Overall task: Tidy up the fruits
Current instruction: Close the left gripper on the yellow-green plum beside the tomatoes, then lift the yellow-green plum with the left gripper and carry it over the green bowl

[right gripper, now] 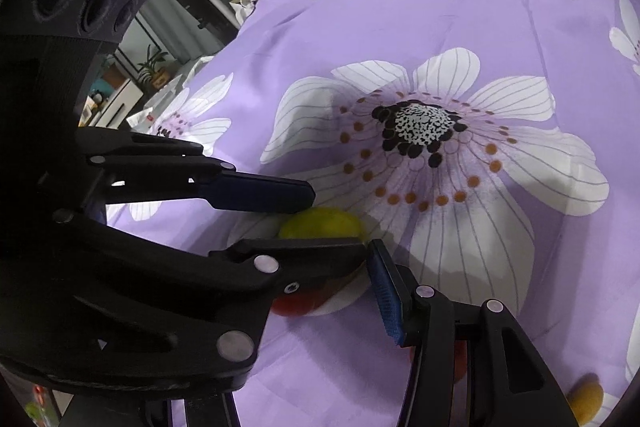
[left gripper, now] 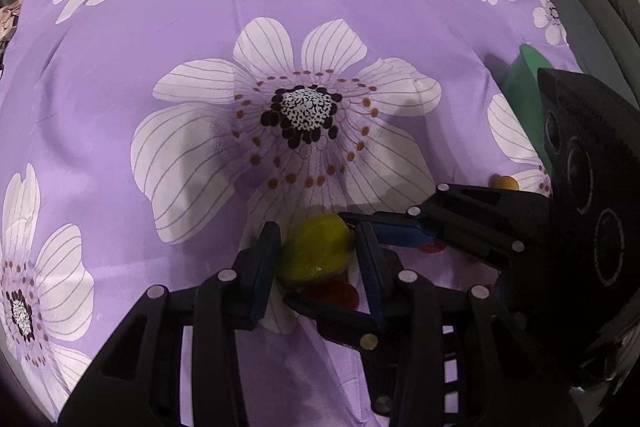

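The left gripper [left gripper: 318, 259] is clamped on the yellow-green fruit [left gripper: 316, 251], one pad on each flank, presumably so that the fruit can be lifted clear of the cloth. The right gripper [left gripper: 340, 259] reaches in from the side with its jaws apart, straddling the same fruit and the left gripper's near finger; its pads do not press on anything visible. The fruit lies at the lower edge of the large central flower [left gripper: 296, 115] on the purple cloth [left gripper: 200, 7]. It appears oval, with its long axis roughly across the left gripper's fingers, its narrower end toward the right gripper. A red fruit [left gripper: 340, 295] lies just beside it, farther from the flower.
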`<state>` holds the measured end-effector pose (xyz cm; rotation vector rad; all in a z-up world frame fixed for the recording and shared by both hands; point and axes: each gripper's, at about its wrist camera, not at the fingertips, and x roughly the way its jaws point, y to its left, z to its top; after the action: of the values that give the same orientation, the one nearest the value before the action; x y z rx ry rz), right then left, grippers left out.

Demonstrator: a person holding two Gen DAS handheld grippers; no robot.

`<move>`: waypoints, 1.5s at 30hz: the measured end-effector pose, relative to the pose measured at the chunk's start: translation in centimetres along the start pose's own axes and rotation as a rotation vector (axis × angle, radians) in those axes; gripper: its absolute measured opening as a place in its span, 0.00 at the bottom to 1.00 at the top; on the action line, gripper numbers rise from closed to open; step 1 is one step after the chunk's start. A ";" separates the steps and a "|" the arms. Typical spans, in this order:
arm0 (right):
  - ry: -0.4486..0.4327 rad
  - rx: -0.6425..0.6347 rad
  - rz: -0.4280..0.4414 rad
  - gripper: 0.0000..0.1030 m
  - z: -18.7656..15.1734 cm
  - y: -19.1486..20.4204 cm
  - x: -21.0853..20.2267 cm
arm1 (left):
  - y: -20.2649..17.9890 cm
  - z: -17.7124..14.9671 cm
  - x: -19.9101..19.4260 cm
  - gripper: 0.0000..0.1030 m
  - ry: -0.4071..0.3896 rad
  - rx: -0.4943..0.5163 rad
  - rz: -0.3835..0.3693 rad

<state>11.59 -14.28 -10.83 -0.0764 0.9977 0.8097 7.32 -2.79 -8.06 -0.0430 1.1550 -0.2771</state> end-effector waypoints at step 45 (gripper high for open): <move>-0.004 -0.140 0.085 0.39 -9.1 3.0 -7.8 | -6.0 -10.1 -5.0 0.51 -0.083 -0.055 -0.105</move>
<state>0.96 -20.29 -9.02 -0.1531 0.9444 0.9570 -4.89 -6.31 -6.63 -0.1626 1.0789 -0.3338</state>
